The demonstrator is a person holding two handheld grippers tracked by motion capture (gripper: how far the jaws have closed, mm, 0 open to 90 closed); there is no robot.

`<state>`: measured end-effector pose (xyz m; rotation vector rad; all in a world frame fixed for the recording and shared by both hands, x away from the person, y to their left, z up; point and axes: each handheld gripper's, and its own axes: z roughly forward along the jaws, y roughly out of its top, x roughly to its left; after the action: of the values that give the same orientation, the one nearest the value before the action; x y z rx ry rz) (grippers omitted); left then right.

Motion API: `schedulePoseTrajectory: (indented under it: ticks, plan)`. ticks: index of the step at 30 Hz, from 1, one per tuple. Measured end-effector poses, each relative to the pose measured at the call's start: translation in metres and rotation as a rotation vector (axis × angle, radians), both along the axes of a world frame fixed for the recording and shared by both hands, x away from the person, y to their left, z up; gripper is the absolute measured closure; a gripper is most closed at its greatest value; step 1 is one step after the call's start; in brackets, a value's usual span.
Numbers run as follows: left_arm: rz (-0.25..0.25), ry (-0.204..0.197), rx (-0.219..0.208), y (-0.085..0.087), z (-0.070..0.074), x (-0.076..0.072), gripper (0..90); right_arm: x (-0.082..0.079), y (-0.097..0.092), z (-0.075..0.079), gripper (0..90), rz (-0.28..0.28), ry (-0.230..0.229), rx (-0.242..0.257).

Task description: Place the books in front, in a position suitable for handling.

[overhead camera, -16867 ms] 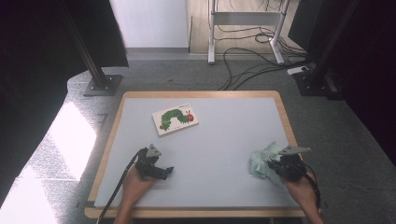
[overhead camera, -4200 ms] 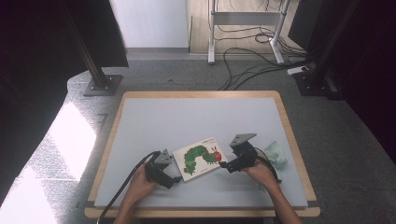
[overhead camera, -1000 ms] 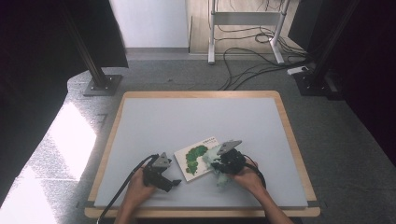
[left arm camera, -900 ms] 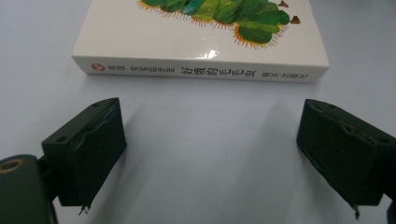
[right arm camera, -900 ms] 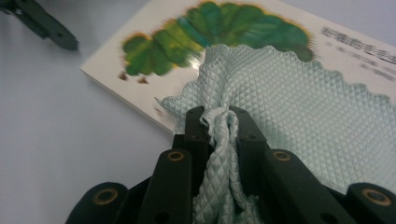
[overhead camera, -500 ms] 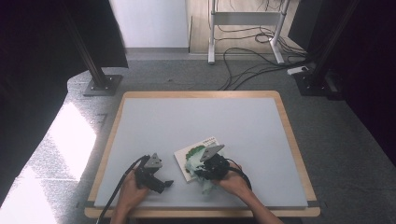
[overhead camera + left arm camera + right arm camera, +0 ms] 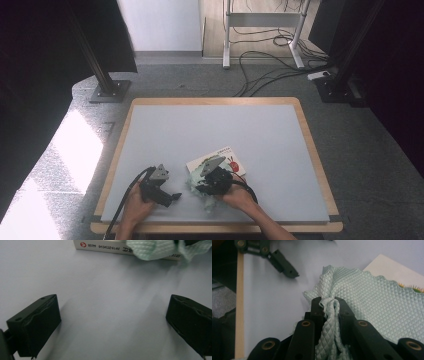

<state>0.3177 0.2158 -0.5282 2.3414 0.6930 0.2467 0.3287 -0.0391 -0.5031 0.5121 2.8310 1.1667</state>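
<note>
A pale green quilted cloth [image 7: 193, 181] is bunched between the fingers of my right gripper [image 7: 202, 184], which is shut on it. In the right gripper view the cloth [image 7: 374, 307] spreads to the right of that gripper [image 7: 329, 302] and covers part of a white picture book [image 7: 397, 272]. The book [image 7: 233, 159] lies flat on the table, half hidden under the right hand. My left gripper [image 7: 170, 192] rests on the table just left of the cloth; its jaws have just been opening and stand wide with nothing between them [image 7: 112, 325]. The book's spine [image 7: 105, 248] and cloth [image 7: 150, 248] lie ahead of it.
The grey table top [image 7: 210, 125] has a wooden rim [image 7: 239, 302] close to both hands at the near edge. Black stands [image 7: 107, 87] and cables [image 7: 270, 75] sit on the floor beyond the table's far edge.
My right gripper has dragged the cloth leftward over the book, toward the left gripper. The left gripper has drawn back a little to the left, away from the book.
</note>
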Motion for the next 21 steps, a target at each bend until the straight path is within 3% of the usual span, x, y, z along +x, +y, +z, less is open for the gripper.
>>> schedulePoseTrajectory:
  ticks: [9, 15, 21]
  plan:
    - [0.001, 0.002, -0.002, 0.0, 0.0, 0.0, 0.0, 0.018, 0.012, 0.0, 78.0, -0.034, -0.021, -0.007]
    - [0.0, 0.003, -0.003, 0.0, 0.0, 0.0, 0.0, 0.021, 0.001, -0.001, 78.3, -0.063, -0.016, 0.003]
    - [0.001, 0.002, -0.005, 0.0, 0.0, 0.0, 0.0, 0.027, -0.023, -0.001, 78.4, -0.116, -0.014, -0.006]
